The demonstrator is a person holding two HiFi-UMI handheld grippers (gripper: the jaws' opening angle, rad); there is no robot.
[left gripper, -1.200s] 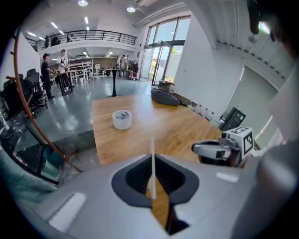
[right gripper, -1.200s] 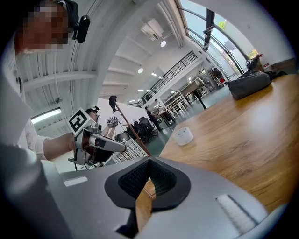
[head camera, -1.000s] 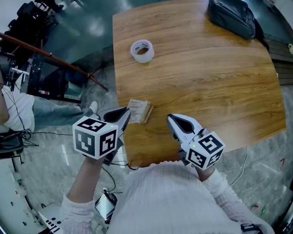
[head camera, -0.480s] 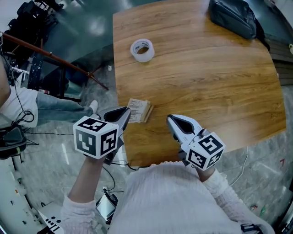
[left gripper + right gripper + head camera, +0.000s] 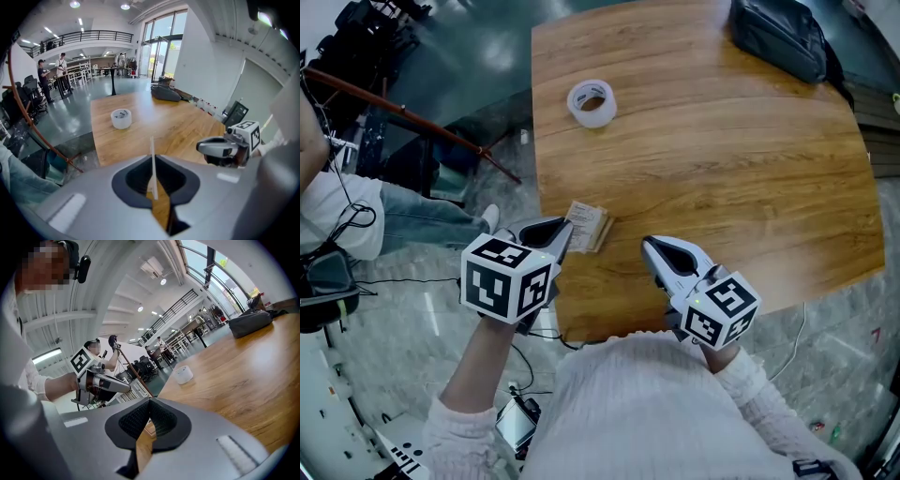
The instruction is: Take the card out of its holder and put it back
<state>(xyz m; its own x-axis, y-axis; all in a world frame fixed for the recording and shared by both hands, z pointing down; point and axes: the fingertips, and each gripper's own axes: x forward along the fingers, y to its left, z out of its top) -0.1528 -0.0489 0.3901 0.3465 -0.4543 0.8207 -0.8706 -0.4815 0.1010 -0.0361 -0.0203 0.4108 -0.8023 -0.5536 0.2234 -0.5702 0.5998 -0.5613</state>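
Clamping: left gripper (image 5: 562, 232), jaws pressed on the card (image 5: 581, 219), edge-on at the table's (image 5: 722, 178) left edge.
Right gripper (image 5: 649, 246): jaws together, empty, above near edge.
Tape roll (image 5: 592, 103): far-left corner.
Bag (image 5: 776, 37): far-right corner.

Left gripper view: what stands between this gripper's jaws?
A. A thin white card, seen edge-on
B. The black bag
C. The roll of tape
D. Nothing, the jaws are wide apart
A: the left gripper has its jaws closed on a thin white card standing edge-on between the pads, while the roll of tape and the black bag lie farther off on the table.
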